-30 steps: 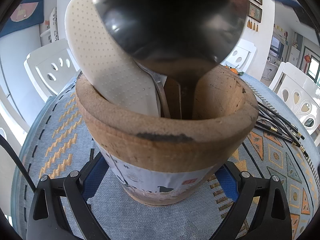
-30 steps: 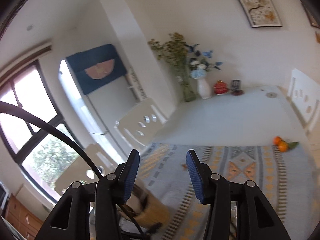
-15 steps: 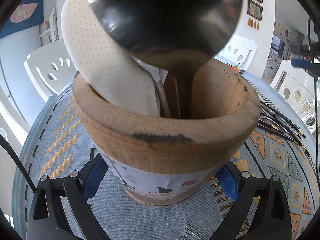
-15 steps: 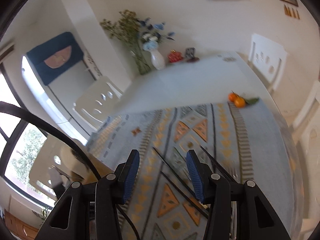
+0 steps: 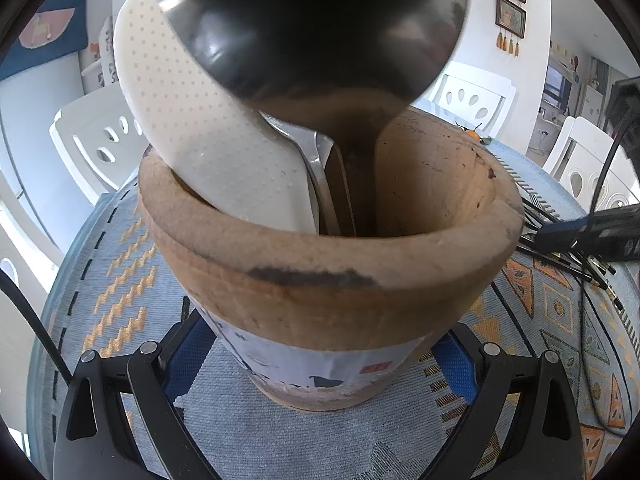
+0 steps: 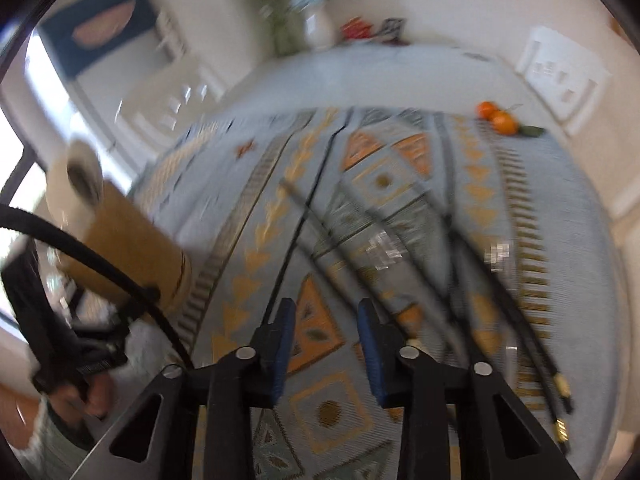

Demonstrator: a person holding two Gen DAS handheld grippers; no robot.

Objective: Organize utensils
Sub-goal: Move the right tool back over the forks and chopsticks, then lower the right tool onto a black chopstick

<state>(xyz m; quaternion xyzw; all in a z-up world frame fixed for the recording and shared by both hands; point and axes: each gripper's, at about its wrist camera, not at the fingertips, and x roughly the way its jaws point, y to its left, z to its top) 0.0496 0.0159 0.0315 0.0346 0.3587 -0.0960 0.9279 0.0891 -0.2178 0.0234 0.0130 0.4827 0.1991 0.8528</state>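
Observation:
My left gripper point(image 5: 320, 360) is shut on the base of a cork-brown utensil holder point(image 5: 328, 300), one blue pad on each side. A white dotted paddle point(image 5: 192, 120), a black ladle point(image 5: 312, 20) and a metal spoon point(image 5: 316, 160) stand in the holder. Several black chopsticks point(image 5: 568, 268) lie on the cloth to its right. In the blurred right wrist view my right gripper point(image 6: 326, 308) hangs low over those chopsticks point(image 6: 500, 292). Its jaws have just been closing and nothing is between them. One thin chopstick point(image 6: 302, 216) ends beside its left finger. The holder point(image 6: 132, 248) is at far left.
A blue patterned tablecloth point(image 6: 400, 184) covers the round table. Two oranges point(image 6: 498, 118) lie at its far right edge. A vase of flowers point(image 6: 316, 28) stands on a white surface behind. White chairs point(image 5: 104, 144) ring the table. A hand point(image 6: 92, 396) holds the left tool.
The right wrist view has swung from the wall down to the tablecloth and chopsticks, and its jaws now stand narrower. The right tool has entered the left wrist view at right. The holder stays put.

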